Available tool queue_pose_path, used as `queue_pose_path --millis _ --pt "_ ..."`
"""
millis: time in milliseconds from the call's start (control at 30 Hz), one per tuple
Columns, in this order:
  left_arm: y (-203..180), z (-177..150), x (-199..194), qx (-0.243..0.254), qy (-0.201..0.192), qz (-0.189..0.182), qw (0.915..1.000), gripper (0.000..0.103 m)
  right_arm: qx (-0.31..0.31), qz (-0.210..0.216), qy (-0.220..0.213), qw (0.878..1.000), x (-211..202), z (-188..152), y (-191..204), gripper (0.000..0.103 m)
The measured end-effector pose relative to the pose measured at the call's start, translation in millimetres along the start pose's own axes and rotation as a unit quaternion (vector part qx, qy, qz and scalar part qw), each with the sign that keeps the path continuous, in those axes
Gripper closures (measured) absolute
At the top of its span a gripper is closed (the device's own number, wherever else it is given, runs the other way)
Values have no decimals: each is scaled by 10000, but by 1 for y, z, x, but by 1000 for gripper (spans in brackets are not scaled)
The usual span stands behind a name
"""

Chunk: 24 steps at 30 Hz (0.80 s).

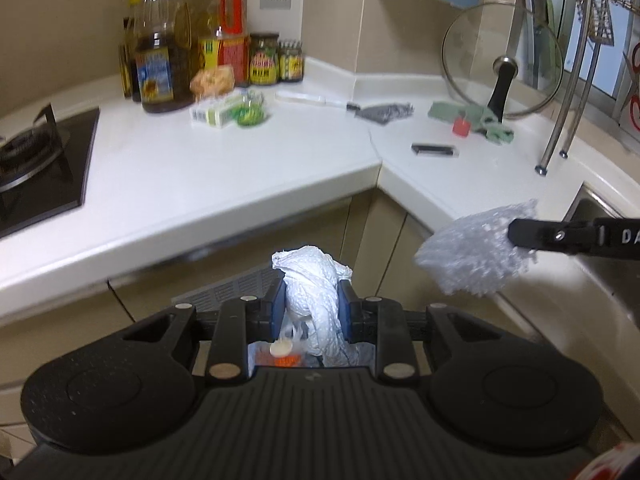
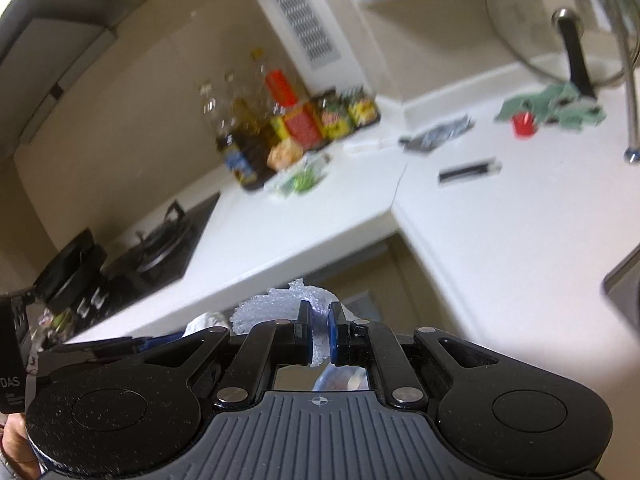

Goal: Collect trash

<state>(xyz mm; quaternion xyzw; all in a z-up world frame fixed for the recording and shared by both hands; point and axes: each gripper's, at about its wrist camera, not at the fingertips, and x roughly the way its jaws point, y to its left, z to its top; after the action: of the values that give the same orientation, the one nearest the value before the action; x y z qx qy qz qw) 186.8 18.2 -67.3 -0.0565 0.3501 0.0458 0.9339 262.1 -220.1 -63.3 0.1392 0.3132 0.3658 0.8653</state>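
In the left wrist view my left gripper [image 1: 312, 292] is shut on a crumpled white paper towel [image 1: 308, 270] that sticks up between its blue pads. It hangs in front of the cabinet, below the white countertop [image 1: 224, 176]. From the right edge my right gripper [image 1: 514, 233] comes in, shut on a white foam scrap [image 1: 468, 256]. The right wrist view shows the same grip: the right gripper [image 2: 320, 322] pinches the foam scrap [image 2: 268, 308]. More litter lies on the counter: a grey wrapper [image 1: 384, 112], a black stick [image 1: 435, 150] and a red cap [image 1: 461, 126].
Oil bottles and jars [image 1: 168, 60] stand at the back left beside a gas stove [image 1: 40, 160]. A glass lid [image 1: 504, 64] leans at the back right over a green cloth [image 1: 490, 124]. Rack legs [image 1: 560, 140] and a sink edge [image 1: 592, 208] are at right. Below the left gripper lies bagged rubbish [image 1: 286, 356].
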Motion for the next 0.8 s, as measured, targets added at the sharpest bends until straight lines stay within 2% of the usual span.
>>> queue_pose_path --millis 200,533,800 --pt "18 -20 17 -105 365 -36 9993 79 90 -91 480 9988 42 -26 3 95" --pt "49 -46 60 -300 929 -39 9952 79 456 -364 1130 9919 107 -67 -20 95" --pt "55 -61 96 -250 1278 -181 9913 79 -21 -577 1708 9836 162 -104 -39 95"
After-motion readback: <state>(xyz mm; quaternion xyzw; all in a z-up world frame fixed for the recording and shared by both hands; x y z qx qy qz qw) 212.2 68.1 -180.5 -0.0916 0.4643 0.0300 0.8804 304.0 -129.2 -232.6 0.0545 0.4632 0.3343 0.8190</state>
